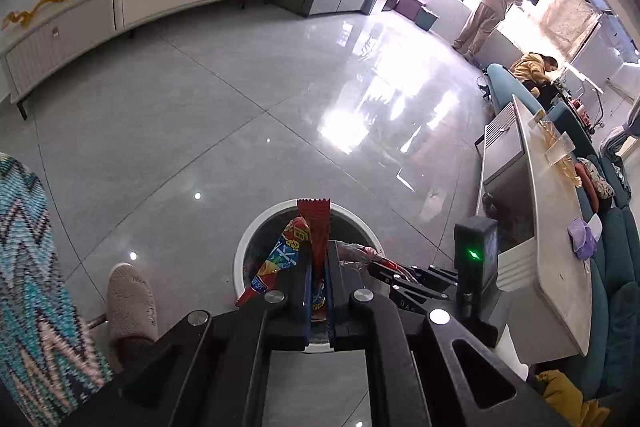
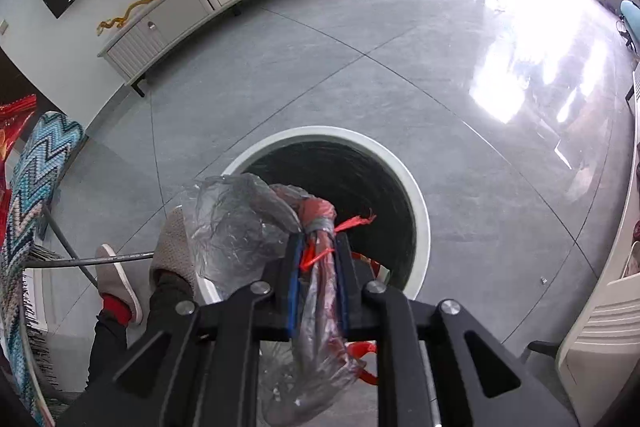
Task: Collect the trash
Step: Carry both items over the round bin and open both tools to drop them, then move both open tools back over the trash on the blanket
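A round white trash bin (image 1: 256,227) with a dark inside stands on the grey tiled floor; its rim also shows in the right wrist view (image 2: 416,195). My left gripper (image 1: 319,259) is shut on red and colourful snack wrappers (image 1: 316,227) and holds them over the bin's opening. My right gripper (image 2: 320,251) is shut on a crumpled clear plastic bag with red strips (image 2: 240,223), held just above the bin's near rim. The right gripper also shows in the left wrist view (image 1: 400,275), right beside the left one.
A person's slippered feet (image 2: 120,279) stand by the bin on the left. A zigzag-patterned blanket (image 1: 28,267) hangs at the far left. A white low table (image 1: 552,227) and teal sofa (image 1: 616,267) lie to the right. A long white cabinet (image 1: 120,7) lines the far wall.
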Tool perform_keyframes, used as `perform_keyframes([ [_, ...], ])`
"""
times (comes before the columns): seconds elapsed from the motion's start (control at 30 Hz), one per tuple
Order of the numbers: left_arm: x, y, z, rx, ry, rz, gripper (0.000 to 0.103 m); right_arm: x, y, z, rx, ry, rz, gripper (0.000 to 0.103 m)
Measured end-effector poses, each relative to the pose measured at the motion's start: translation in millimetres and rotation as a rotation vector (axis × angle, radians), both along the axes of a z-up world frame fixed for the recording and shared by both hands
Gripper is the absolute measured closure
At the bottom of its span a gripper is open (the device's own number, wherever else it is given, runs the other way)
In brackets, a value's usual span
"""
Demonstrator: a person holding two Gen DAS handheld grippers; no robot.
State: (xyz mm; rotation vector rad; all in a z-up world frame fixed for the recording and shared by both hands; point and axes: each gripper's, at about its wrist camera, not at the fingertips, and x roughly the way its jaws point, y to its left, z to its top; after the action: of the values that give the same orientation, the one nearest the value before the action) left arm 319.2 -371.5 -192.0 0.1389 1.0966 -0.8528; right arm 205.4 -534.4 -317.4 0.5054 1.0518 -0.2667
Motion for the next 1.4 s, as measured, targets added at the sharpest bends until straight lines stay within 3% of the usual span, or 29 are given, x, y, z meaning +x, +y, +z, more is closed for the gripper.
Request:
perform_keyframes([
  [0.23,13.1,-31.4,-52.7,0.051,0.073,0.027,0.093,15.2,-17.1,-35.6,0.026,0.031,-0.034,0.086],
  [0.27,12.1,-36.8,-55.1,0.058,0.074,0.036,0.092,18.0,-18.5,-39.6,0.024,0.040,-0.040,0.083],
  [0.33,12.5,-41.2,-57.5,0.060,0.073,0.039,0.083,21.0,-20.4,-46.7,0.022,0.054,-0.047,0.063],
  [0.4,11.0,-42.8,-59.9,0.060,0.082,0.037,0.079,22.6,-21.6,-51.5,0.025,0.052,-0.049,0.056],
  [0.67,10.0,-41.8,-61.0,0.048,0.104,0.031,0.074,14.7,-19.6,-43.6,-0.006,0.044,-0.051,0.056],
  [0.8,2.0,-32.9,-45.6,0.015,0.090,0.040,0.074,3.2,-20.2,-23.9,-0.033,0.017,-0.055,0.056],
  [0.93,-12.3,-18.0,-14.2,-0.003,0.006,0.060,0.074,-10.5,-17.7,5.6,-0.078,-0.030,-0.057,0.055],
  [1.0,-21.2,-7.4,2.2,-0.024,-0.031,0.076,0.070,-18.6,-16.2,24.2,-0.111,-0.058,-0.061,0.053],
  [1.07,-29.8,3.1,17.7,-0.041,-0.058,0.095,0.058,-26.5,-15.5,44.2,-0.143,-0.087,-0.068,0.047],
  [1.17,-41.9,21.1,41.4,-0.061,-0.107,0.124,0.041,-41.6,-10.6,80.0,-0.186,-0.146,-0.077,0.046],
  [1.4,-75.4,87.3,96.3,-0.109,-0.211,0.169,0.038,-73.8,24.0,162.9,-0.250,-0.281,-0.034,0.046],
])
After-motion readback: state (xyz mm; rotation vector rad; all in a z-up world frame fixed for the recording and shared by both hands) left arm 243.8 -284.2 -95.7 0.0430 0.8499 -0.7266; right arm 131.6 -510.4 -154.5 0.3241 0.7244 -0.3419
